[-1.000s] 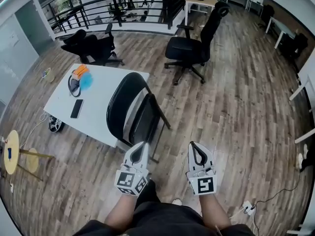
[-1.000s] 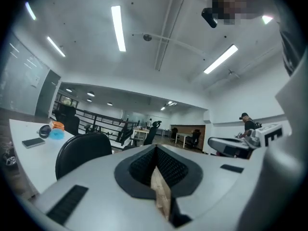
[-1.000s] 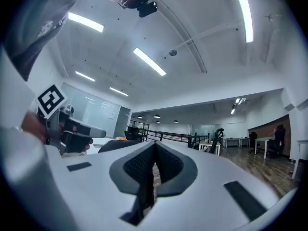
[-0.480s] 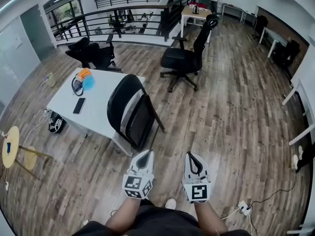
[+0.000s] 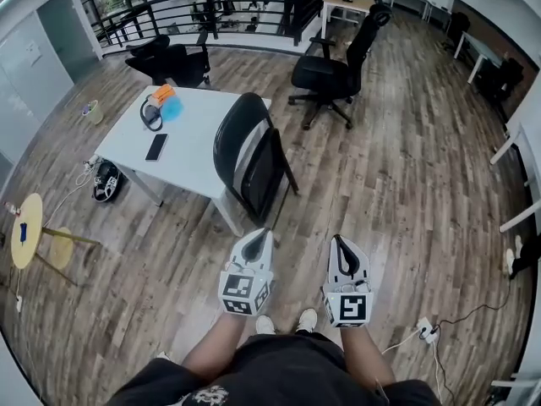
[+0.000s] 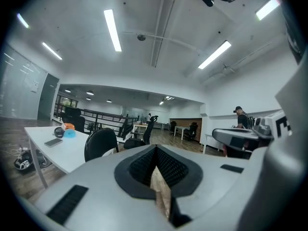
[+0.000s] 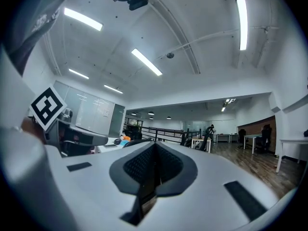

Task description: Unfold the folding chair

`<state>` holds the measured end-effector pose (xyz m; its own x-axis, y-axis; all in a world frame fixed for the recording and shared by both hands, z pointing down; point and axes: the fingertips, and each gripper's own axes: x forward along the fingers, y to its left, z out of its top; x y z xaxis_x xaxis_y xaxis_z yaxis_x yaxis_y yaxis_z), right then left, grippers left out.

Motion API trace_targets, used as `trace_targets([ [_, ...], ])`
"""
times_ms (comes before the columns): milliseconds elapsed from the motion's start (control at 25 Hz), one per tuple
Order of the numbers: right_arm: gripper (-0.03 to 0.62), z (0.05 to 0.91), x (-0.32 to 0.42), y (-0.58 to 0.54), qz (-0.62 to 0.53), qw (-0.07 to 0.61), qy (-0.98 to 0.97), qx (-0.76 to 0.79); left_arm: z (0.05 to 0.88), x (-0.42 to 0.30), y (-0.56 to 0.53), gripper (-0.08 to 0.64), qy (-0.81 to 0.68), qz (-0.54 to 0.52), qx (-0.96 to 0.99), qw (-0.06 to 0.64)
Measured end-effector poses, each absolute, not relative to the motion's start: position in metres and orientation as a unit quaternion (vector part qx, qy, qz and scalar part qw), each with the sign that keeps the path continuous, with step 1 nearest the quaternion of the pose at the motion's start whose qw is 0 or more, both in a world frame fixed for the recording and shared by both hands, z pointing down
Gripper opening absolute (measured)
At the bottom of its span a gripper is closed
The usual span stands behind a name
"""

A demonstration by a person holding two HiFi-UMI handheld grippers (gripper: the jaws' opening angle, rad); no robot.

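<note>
Left hand-held gripper (image 5: 256, 240): jaws pressed together, nothing between them. Its own view confirms this, with the pads meeting and only floor behind. Right hand-held gripper (image 5: 341, 246): same, closed and empty. Both are held out level, side by side in front of the person, touching nothing.

Just ahead of the left one is the folding chair (image 5: 251, 155), black and still folded flat. It stands on the wood floor (image 5: 397, 184) and appears to lean against the near edge of the white tabletop (image 5: 199, 125). The chair's lower legs are near the left gripper's tip but apart from it.

Change over the last second: in the head view the chair has slid from left of the grippers to nearly straight ahead of the left one, and the whole room has shifted with it. Both shoes (image 5: 286, 321) now show below the grippers. That reads as the person stepping round to face the chair. Both grippers travelled along with the body, jaws shut throughout. The chair itself looks unmoved against the tabletop.

For the task this is still approach, with no unfolding started. Judgement: the jaws must open before anything can be gripped, likely one on the backrest and one on the seat edge.

Further out on the tabletop are a phone (image 5: 156, 146), headphones (image 5: 150, 113) and a blue item (image 5: 173, 108), all clear of the chair. A black office chair (image 5: 331, 73) stands well behind it. A round yellow side table (image 5: 24, 231) is far left.
</note>
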<state>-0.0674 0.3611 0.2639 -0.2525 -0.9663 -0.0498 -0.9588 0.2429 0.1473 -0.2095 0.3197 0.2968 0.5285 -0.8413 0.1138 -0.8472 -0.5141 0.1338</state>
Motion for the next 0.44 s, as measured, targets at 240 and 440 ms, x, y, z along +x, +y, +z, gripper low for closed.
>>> trace_targets([
  [240, 0.014, 0.258, -0.101, 0.378, -0.076, 0.015, -0.786, 0.613, 0.293, -0.238, 0.342, 0.005, -0.477, 0.016, 0.874, 0.089],
  [440, 0.014, 0.249, -0.126, 0.375, -0.084, 0.019, -0.788, 0.609, 0.291, -0.258, 0.343, 0.005, -0.477, 0.007, 0.875, 0.085],
])
